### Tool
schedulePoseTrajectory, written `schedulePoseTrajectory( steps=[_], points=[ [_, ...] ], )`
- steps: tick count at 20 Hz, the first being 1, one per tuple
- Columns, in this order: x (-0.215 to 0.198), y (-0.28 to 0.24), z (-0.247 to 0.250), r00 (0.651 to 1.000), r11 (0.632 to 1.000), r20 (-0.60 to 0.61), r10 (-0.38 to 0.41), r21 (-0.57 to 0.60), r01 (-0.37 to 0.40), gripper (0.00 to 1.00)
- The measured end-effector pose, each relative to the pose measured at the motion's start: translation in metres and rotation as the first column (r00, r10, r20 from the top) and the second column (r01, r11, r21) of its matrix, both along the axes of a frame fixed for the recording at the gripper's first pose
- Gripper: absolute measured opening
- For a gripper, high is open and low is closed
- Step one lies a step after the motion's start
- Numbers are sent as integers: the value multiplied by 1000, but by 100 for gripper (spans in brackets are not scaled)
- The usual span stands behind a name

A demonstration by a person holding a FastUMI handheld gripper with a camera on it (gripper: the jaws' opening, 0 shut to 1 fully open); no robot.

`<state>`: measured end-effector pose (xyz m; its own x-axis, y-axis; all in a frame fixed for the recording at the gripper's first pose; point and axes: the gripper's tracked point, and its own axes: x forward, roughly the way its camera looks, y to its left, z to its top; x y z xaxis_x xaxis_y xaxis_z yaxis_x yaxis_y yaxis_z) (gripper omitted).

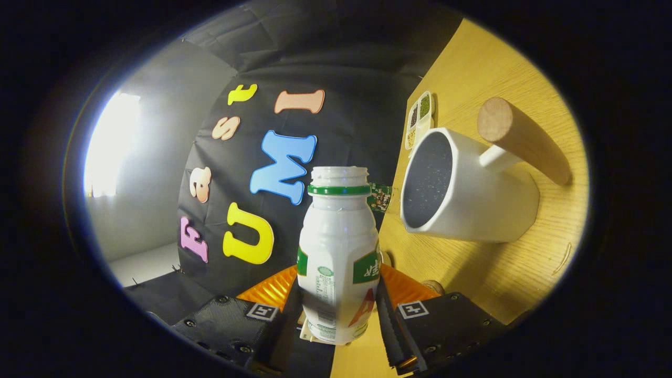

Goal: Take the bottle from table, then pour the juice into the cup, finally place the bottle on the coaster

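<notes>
A white plastic bottle (337, 252) with a green neck ring and no cap stands between my two fingers, and my gripper (337, 310) is shut on its lower body. The whole view is rolled, so the wooden table (493, 273) runs up the right side. Beyond the bottle and to its right is a white cup (472, 194) with a wooden handle (525, 139); its dark inside faces the bottle's mouth. The bottle's open mouth is level with the cup's rim and a short gap apart from it.
A small white tray (420, 118) with compartments of dark and pale grains lies on the table beyond the cup. A small round wooden piece (433, 286) shows just past my right finger. Black cloth wall stands behind the bottle.
</notes>
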<state>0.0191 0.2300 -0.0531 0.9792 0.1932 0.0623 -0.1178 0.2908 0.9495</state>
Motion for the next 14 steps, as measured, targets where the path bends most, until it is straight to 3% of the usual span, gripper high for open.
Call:
schedulePoseTrajectory(
  steps=[6, 9, 14],
  points=[
    [-6, 9, -3, 1000, 987, -9, -16, -158, 14, 68],
    [-5, 17, -2, 1000, 953, -17, -23, -303, 17, 68],
    [-4, 33, 4, 1000, 896, -8, -6, -443, 1, 68]
  ],
)
